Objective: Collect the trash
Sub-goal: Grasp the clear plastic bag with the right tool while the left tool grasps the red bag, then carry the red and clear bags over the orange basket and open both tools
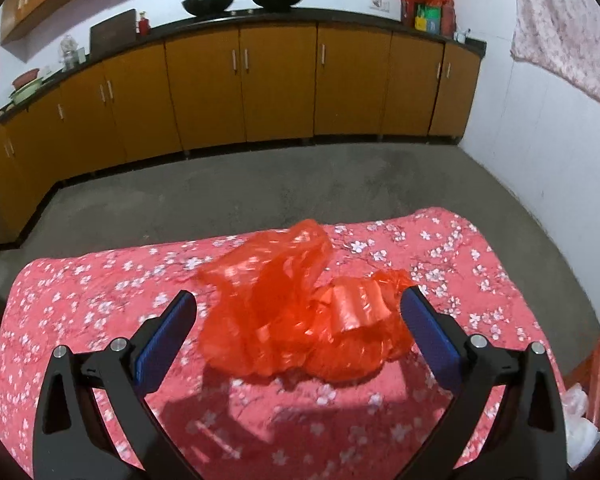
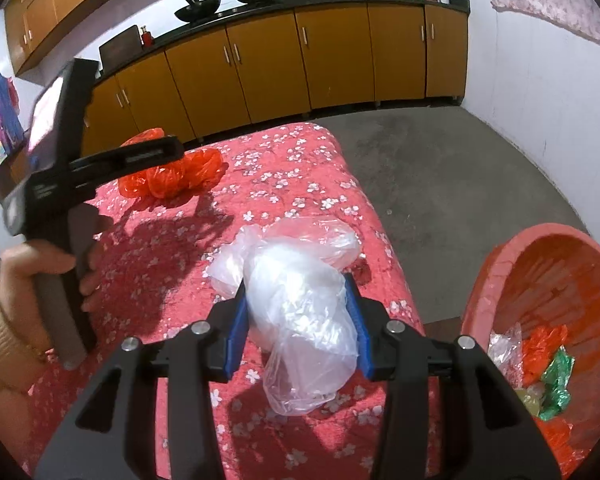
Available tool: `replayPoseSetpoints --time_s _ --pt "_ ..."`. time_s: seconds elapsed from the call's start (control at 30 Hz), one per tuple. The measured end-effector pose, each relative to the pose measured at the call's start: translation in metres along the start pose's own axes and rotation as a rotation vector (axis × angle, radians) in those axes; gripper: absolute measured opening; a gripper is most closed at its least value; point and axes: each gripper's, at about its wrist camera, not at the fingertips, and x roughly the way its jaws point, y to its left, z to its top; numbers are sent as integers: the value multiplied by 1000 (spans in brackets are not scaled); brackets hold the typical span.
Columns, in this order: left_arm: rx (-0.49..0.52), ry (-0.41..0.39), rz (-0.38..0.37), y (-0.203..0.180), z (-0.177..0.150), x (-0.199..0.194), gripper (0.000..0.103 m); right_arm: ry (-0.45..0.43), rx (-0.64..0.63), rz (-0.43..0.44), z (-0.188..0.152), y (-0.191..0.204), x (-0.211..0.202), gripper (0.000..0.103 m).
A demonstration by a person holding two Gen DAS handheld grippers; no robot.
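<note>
Trash: my right gripper [image 2: 296,320] pinches a clear plastic bag [image 2: 300,320] on the floral table [image 2: 300,168], beside the bin [image 2: 496,268]. My left gripper [image 1: 298,316] gapes wide around a red bag [image 1: 296,312], hand [image 2: 44,268] gripping its handle.

Left hand-held gripper [image 1: 298,320] gapes around red bag [image 1: 296,308].
</note>
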Motion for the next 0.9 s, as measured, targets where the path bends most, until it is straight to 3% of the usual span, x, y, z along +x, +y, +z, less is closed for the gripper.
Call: replayPoseSetpoints --time_s 0.07,0.1,0.2,0.33,0.6,0.77,0.9 --pt "19 19 -8 -4 -1 5 97 0 2 6 0 0 0 43" --pt "27 24 -16 -5 -1 5 86 1 1 9 0 0 0 43" --pt "38 29 -32 -6 -2 4 65 2 -1 9 0 1 -1 43" --pt "48 24 -39 -6 -6 -2 49 -6 4 -1 -2 -1 -4 43" --pt "8 14 -40 5 -18 -43 44 -24 34 -3 -7 -11 -32 43" --pt "47 -48 -43 -2 -31 -111 44 -72 62 6 -9 -18 -75 43" --pt "46 -95 -89 -14 -48 -171 44 -120 83 -6 -16 -26 -117 43"
